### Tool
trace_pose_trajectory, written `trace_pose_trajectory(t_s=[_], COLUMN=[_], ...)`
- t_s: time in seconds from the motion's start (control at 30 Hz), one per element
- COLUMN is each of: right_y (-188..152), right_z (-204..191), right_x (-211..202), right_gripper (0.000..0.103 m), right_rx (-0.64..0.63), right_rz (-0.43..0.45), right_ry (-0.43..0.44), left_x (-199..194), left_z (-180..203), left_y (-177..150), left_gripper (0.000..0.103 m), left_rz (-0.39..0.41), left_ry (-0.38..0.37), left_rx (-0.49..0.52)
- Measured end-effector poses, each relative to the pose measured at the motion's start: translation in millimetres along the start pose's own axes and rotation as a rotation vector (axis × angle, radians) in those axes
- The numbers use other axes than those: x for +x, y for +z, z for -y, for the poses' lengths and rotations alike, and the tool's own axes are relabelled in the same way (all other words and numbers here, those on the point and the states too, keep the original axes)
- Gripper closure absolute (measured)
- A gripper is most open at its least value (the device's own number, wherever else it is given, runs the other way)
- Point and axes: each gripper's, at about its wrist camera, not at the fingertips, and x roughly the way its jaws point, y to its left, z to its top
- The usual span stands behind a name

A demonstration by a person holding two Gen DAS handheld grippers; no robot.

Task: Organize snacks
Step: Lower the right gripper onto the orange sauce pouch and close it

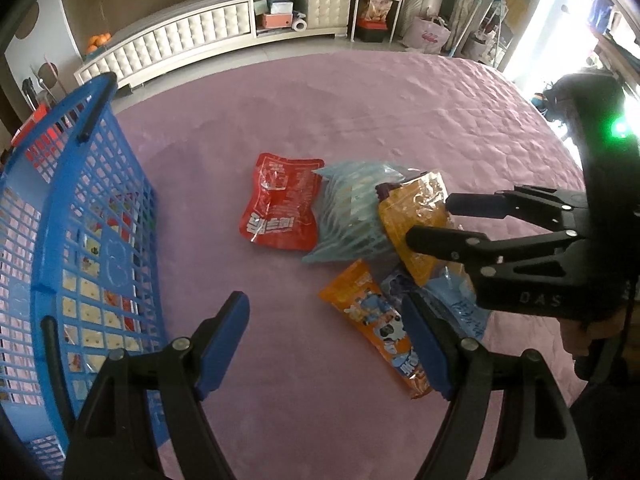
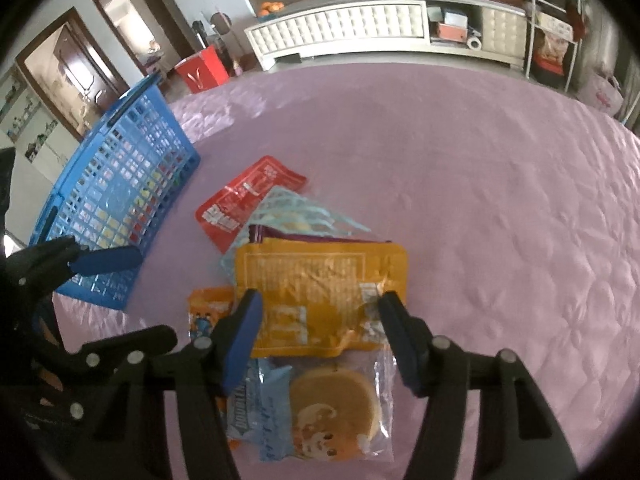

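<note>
The bed [image 1: 360, 120], covered in a quilted pink-purple spread, carries everything; its soft flat top lets the packets lie loose and easy to reach from above. The blue basket [image 1: 80, 240], a lattice bin, stands at the 9 o'clock side of the left wrist view, just beside the pile and already holding some packets behind its wall, so I judge it the sorting destination. The snack pile sits near centre: a pale blue packet [image 1: 348, 216] in the middle, a red packet [image 1: 280, 204] at its 9 o'clock with an edge tucked under it, a yellow packet [image 2: 320, 288] on top at its 3 o'clock, an orange cartoon packet [image 1: 376, 320] at 6 o'clock, and a clear-wrapped round cake [image 2: 332, 404] at 6 o'clock in the right wrist view. The right tool [image 2: 320, 312] points steeply down with its fingers either side of the yellow packet; the jaws stand partly open, and whether the pads press the wrapper yet I cannot tell, though the top-lying packet is the sensible first pick. The left tool [image 1: 324, 344] hangs wide open over bare spread between basket and orange packet, empty, likely waiting its turn.
</note>
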Motion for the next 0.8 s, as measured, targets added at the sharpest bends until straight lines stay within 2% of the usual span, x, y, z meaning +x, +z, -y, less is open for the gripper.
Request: trace_pose_trajectory(t_s=[0.03, 0.1, 0.13, 0.17, 0.43, 0.8], right_y=[0, 2, 1, -1, 1, -5], right_z=[0, -2, -4, -5, -13, -19], right_x=[1, 8, 13, 19, 15, -8], right_gripper=[0.032, 0.01, 0.009, 0.009, 0.009, 0.013], right_rx=[0.009, 0.007, -0.008, -0.025, -0.094, -0.134], right_rz=[-0.009, -0.05, -0.072, -0.091, -0.046, 0.03], right_ry=[-0.002, -0.015, -0.026, -0.04, -0.117, -0.111], left_x=[-1, -2, -2, -1, -1, -6], left_z=[1, 2, 2, 3, -2, -2], left_y=[-1, -1, -2, -1, -2, 2], left_gripper=[0.026, 0.026, 0.026, 0.026, 0.026, 0.026], left_rz=[0.001, -0.003, -0.005, -0.006, -0.011, 0.003], left_ry=[0.001, 0.007, 0.009, 0.009, 0.014, 0.019], left_rx=[0.004, 0.011, 0.012, 0.011, 0.0, 0.004])
